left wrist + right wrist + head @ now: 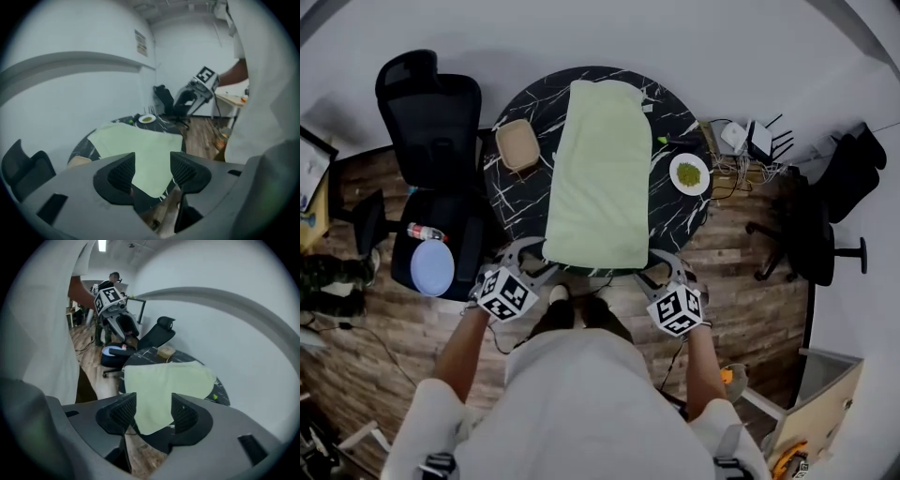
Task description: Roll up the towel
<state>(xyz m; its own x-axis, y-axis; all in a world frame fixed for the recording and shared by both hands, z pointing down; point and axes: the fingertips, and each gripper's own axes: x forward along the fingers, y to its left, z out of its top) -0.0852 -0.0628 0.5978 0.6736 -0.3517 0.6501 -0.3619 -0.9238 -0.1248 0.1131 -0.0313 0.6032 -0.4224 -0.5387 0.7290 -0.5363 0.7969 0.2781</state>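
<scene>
Head view, far left: black office chair (431, 112) just beside the table, with a blue plate (432, 267) on its seat.
Left gripper (541, 258): low at the towel's near-left corner. Jaws apart, nothing clamped (left gripper view (152, 161) shows the towel corner past the gap, pads off it).
Table (680, 211): round, black marble pattern.
Tan bowl (517, 143): near the left rim, clear of the towel.
Towel (600, 178): pale green, spread flat and unrolled down the table's middle. Near edge lies at the near rim.
Right gripper (661, 267): at the near-right corner. Jaws likewise apart and empty (right gripper view (153, 401)).
White plate (689, 173): right rim, green contents.
</scene>
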